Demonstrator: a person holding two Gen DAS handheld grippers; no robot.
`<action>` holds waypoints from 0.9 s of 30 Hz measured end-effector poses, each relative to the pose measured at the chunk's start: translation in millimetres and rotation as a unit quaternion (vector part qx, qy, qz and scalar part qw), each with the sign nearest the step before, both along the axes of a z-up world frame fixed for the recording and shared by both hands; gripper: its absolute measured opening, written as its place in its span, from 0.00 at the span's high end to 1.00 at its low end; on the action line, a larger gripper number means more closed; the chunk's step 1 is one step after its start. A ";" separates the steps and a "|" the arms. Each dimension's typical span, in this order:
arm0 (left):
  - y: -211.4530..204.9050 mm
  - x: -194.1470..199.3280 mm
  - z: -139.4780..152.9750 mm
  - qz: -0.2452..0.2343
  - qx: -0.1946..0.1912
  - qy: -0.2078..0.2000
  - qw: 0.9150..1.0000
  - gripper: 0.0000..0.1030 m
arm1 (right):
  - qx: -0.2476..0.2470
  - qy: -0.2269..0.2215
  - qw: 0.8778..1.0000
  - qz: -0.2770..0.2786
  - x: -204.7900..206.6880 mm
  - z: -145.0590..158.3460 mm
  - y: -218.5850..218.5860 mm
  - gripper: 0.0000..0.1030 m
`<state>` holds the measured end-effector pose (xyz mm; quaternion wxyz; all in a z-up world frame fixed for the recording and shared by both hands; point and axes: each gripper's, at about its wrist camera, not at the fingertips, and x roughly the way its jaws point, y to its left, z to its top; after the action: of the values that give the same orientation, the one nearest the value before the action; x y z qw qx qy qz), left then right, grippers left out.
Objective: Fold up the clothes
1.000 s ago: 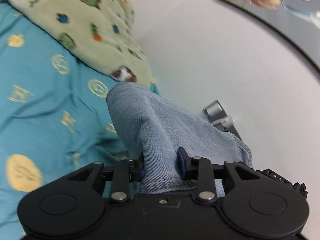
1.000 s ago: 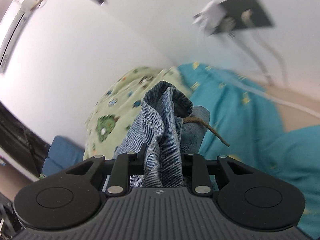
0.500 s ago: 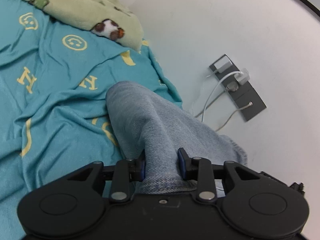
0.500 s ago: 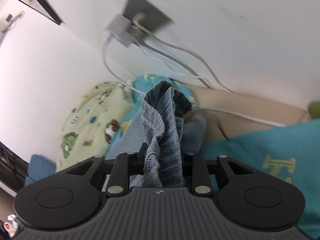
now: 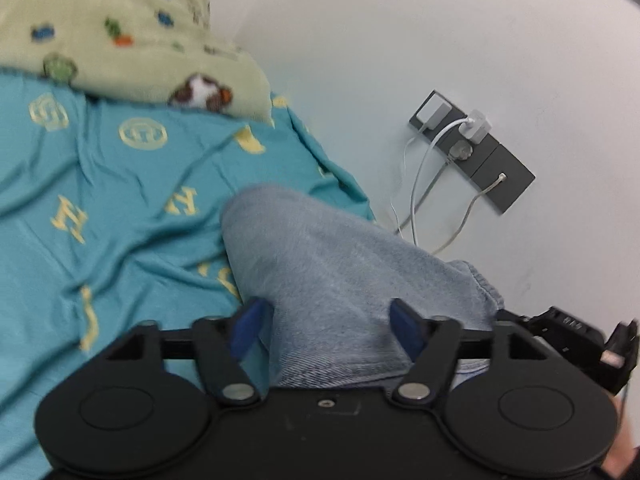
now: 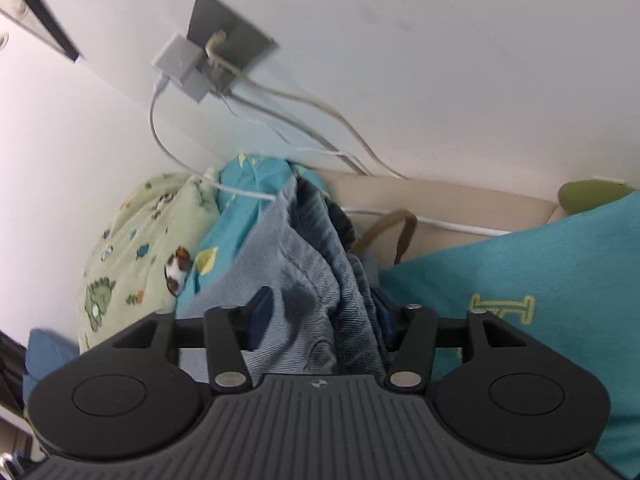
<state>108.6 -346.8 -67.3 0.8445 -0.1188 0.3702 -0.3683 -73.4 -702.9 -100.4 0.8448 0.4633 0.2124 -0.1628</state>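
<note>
Pale blue denim jeans lie between the fingers of my left gripper, over a teal bed sheet. The left jaws stand wide apart and the cloth rests loosely between them. In the right wrist view the bunched waistband of the jeans, with a brown cord, lies between the spread fingers of my right gripper. Both grippers are open. The rest of the jeans is hidden under the gripper bodies.
A green dinosaur-print pillow lies at the head of the bed, also in the right wrist view. A white wall with a grey socket plate and hanging charger cables is close ahead. The right gripper's body shows at the right.
Both grippers have opened: the fingers that pinched the denim now stand wide apart. The jeans have sunk lower onto the bed. Both views have swung toward the wall socket.
</note>
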 end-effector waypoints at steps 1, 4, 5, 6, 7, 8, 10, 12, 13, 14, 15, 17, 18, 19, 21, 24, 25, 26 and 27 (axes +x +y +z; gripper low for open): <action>3.1 -2.5 4.8 0.001 0.006 -0.006 1.000 0.26 | -0.003 0.003 1.000 0.000 -1.5 4.8 1.4 0.40; 15.7 -8.4 22.0 0.009 0.010 -0.015 1.000 0.22 | -0.041 0.025 0.999 0.010 -3.0 25.4 11.4 0.41; 19.8 -10.6 28.3 0.010 0.011 -0.020 1.000 0.21 | -0.054 0.029 0.998 0.014 -2.6 33.0 16.0 0.41; 24.5 -13.2 35.8 0.013 0.012 -0.026 1.000 0.20 | -0.067 0.034 0.997 0.019 -2.2 40.6 20.6 0.41; 29.2 -15.8 43.3 0.015 0.014 -0.031 0.999 0.18 | -0.081 0.038 0.996 0.023 -1.8 48.7 25.7 0.41; 33.9 -18.4 50.8 0.017 0.015 -0.037 0.999 0.17 | -0.095 0.043 0.994 0.028 -1.1 58.0 32.0 0.41; 47.0 -23.7 65.9 0.021 0.016 -0.048 0.999 0.16 | -0.120 0.047 0.991 0.036 1.1 75.0 43.6 0.41; 61.0 -29.0 81.3 0.026 0.019 -0.060 0.998 0.15 | -0.132 0.039 0.989 0.048 5.6 91.0 53.9 0.41; 67.9 -31.3 88.5 0.029 0.022 -0.065 0.997 0.15 | -0.136 0.032 0.989 0.055 6.8 99.9 60.1 0.41; 74.8 -33.6 95.8 0.032 0.025 -0.071 0.997 0.14 | -0.142 0.027 0.988 0.060 8.0 109.0 66.8 0.41; 82.8 -36.1 102.5 0.036 0.029 -0.076 0.996 0.14 | -0.149 0.024 0.986 0.064 8.6 117.6 74.1 0.41; 99.9 -41.3 116.8 0.046 0.036 -0.087 0.995 0.12 | -0.160 0.017 0.984 0.078 11.2 133.7 90.6 0.41; 109.0 -43.9 123.1 0.052 0.038 -0.092 0.994 0.11 | -0.166 0.013 0.982 0.087 13.0 141.2 99.5 0.41; 118.2 -46.4 129.4 0.058 0.039 -0.097 0.993 0.11 | -0.172 0.011 0.980 0.097 14.9 147.7 109.0 0.41; 137.2 -51.7 141.2 0.072 0.046 -0.109 0.990 0.09 | -0.185 0.005 0.976 0.118 18.8 161.0 128.8 0.41; 168.2 -60.9 157.3 0.091 0.057 -0.126 0.986 0.07 | -0.200 -0.008 0.969 0.145 25.2 181.0 161.4 0.41; 177.4 -63.5 161.5 0.096 0.063 -0.129 0.985 0.06 | -0.202 -0.016 0.967 0.155 27.3 187.3 172.7 0.41; 188.2 -66.8 165.6 0.102 0.068 -0.134 0.983 0.06 | -0.203 -0.023 0.965 0.165 29.5 193.1 183.9 0.41; 199.1 -70.1 169.7 0.108 0.072 -0.139 0.982 0.06 | -0.207 -0.029 0.962 0.175 31.7 197.8 195.4 0.41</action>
<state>38.6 -147.7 102.4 0.9287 -0.0444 0.2603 -0.2603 -41.7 -507.5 97.4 0.9432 0.2388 0.2277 -0.0395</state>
